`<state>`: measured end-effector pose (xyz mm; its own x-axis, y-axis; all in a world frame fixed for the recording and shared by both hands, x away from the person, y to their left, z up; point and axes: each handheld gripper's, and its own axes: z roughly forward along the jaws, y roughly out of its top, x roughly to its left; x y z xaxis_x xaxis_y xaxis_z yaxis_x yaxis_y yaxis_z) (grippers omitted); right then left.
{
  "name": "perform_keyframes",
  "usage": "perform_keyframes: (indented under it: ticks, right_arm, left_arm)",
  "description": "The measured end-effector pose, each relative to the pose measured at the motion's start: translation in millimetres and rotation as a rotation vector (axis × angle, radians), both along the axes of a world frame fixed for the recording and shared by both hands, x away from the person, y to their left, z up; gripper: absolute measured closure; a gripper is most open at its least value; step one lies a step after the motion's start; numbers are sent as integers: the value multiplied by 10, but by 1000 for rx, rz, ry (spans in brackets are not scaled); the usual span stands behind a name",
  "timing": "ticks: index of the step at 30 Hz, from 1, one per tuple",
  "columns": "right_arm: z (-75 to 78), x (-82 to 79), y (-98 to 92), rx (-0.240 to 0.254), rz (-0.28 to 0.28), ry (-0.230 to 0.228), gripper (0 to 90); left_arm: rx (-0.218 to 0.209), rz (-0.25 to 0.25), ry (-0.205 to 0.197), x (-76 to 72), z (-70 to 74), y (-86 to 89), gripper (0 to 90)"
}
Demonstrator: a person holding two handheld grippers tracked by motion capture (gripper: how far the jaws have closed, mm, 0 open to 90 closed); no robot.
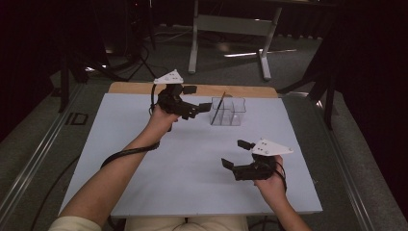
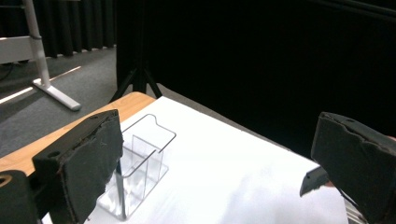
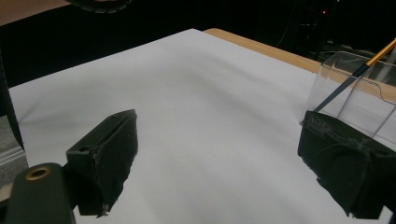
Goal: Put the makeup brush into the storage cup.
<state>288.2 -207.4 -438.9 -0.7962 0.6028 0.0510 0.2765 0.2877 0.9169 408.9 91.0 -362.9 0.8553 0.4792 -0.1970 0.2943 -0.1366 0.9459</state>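
Leaning in the clear plastic divided holder (image 1: 228,111) near the white worktop's (image 1: 144,159) far edge, a thin dark pencil with a gold end (image 1: 221,102) looks light, stiff and slick; best pinched mid-shaft. Left tongs (image 1: 202,100) sit just beside the holder, jaws wide apart, empty. Right tongs (image 1: 237,154) hover nearer the person, likewise agape and empty

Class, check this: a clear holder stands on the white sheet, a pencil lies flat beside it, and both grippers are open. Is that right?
Not quite. The pencil stands tilted inside the holder, as the high view shows. The rest holds: the holder is on the sheet, and the left gripper and right gripper are open.
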Motion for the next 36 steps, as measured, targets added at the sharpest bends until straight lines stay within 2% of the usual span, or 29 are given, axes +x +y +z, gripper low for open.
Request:
perform_keyframes:
  ticks: [2, 8, 14, 20, 23, 25, 27, 36]
  right_arm:
    - [0, 1, 2, 0, 0, 0, 123]
    - [0, 6, -1, -2, -2, -3, 123]
    - [5, 14, -20, -1, -10, -10, 123]
    - [2, 21, -33, -3, -16, -19, 123]
    - [1, 21, -34, -4, -18, -20, 123]
    - [-2, 23, -34, -5, -20, -23, 123]
    - [-2, 25, -34, -5, -20, -22, 123]
    - [-15, 32, -35, -9, -21, -22, 123]
  left_arm:
    - [12, 1, -3, -42, -1, 37, 27]
    - [11, -7, -10, -162, -26, 151, 27]
    - [19, -22, -22, -300, -110, 233, 27]
    - [25, -27, -55, -449, -217, 301, 28]
    - [29, -53, -47, -495, -271, 331, 28]
    - [37, -45, -54, -532, -312, 351, 28]
    - [33, -47, -36, -553, -352, 380, 26]
    - [38, -32, -33, -650, -496, 499, 22]
